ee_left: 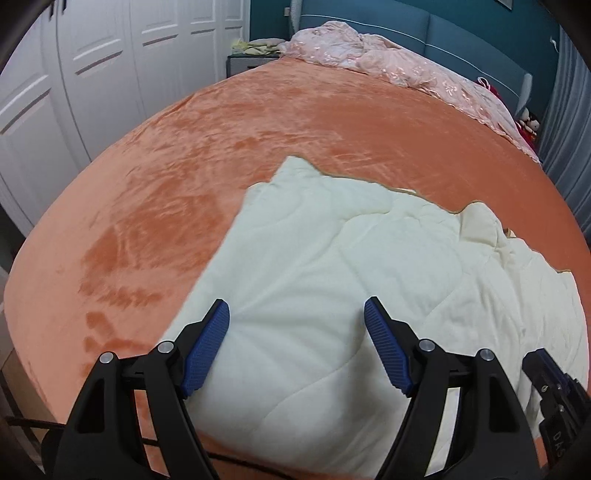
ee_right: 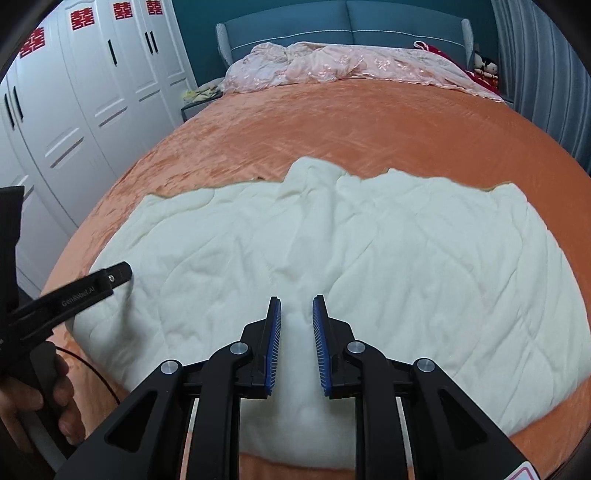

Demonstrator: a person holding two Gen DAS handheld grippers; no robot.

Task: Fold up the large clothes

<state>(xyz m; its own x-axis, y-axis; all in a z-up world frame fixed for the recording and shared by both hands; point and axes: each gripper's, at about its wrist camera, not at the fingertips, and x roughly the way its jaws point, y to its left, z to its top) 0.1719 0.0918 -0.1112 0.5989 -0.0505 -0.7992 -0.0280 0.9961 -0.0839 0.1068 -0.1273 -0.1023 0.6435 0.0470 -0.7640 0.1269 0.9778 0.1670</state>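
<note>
Cream quilted padded garment [ee_right: 332, 251] lies spread flat on the orange plush bedspread [ee_right: 332, 118], near the bed's foot. Over it, the left gripper [ee_left: 296, 314] stands wide with nothing between its blue ribbed pads. The right gripper [ee_right: 296, 306] is narrow, a slim gap showing, gripping nothing. At twelve o'clock a crumpled pink embroidered quilt [ee_right: 332, 62] sits against the teal headboard [ee_right: 332, 22]; white wardrobe doors [ee_right: 92, 92] stand at ten o'clock.

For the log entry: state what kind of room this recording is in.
Most likely a home bedroom. A large bed with an orange cover and a padded blue headboard fills the view, white wardrobe doors line one wall, and a cream quilted garment lies spread on the bed.
</note>
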